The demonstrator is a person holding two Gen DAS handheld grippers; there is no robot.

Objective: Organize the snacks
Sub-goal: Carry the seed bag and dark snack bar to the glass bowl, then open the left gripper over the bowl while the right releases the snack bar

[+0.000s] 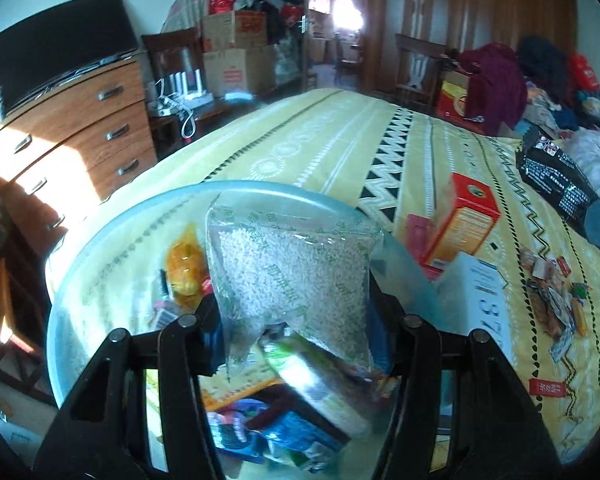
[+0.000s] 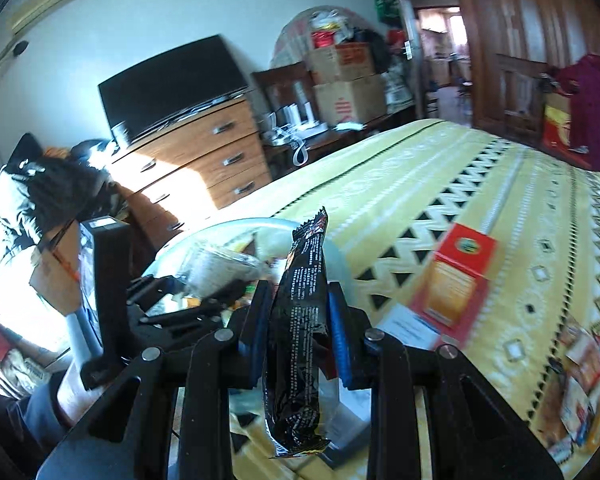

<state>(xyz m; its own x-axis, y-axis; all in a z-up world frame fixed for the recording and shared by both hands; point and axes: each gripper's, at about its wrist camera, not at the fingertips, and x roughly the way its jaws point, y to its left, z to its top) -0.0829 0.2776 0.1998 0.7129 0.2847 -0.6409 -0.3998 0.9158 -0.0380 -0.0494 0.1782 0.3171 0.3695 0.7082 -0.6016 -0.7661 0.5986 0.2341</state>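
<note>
The left gripper (image 1: 296,320) is closed on a clear bag of white grains (image 1: 292,264) above the clear bowl (image 1: 100,232). The right gripper (image 2: 300,312), beside the bowl, pinches a black snack packet (image 2: 300,320). Lower each inside the rim before releasing.

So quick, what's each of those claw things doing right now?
Left gripper: closed on a clear bag of white grains, above the clear bin.
Right gripper: closed on a black snack packet.
</note>
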